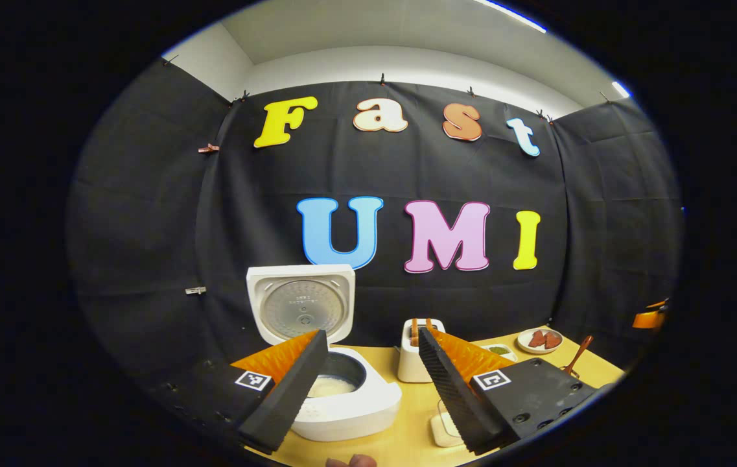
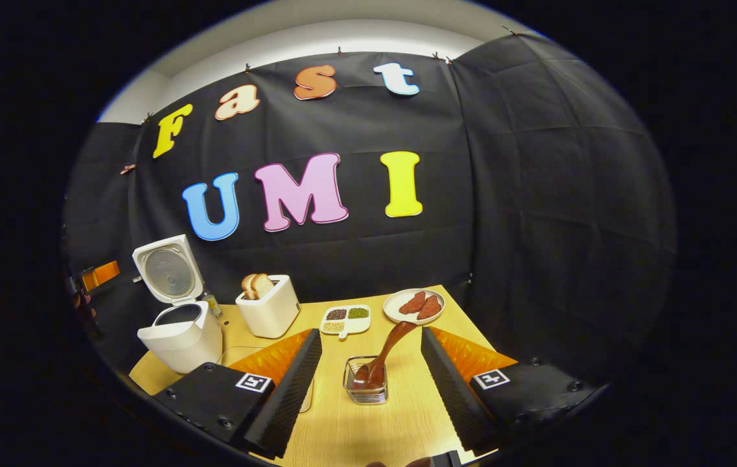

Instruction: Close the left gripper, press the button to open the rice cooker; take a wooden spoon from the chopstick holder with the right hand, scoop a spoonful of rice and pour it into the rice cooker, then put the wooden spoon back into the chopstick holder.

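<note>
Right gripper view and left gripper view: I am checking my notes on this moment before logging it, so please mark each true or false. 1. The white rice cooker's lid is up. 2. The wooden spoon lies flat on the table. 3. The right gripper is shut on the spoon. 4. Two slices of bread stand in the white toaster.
1. True: the white rice cooker has its lid raised.
2. False: the brown wooden spoon stands tilted in the clear square chopstick holder.
3. False: the right gripper is open, its fingers apart on either side of the holder.
4. True: two slices of bread stick up from the white toaster.
</note>
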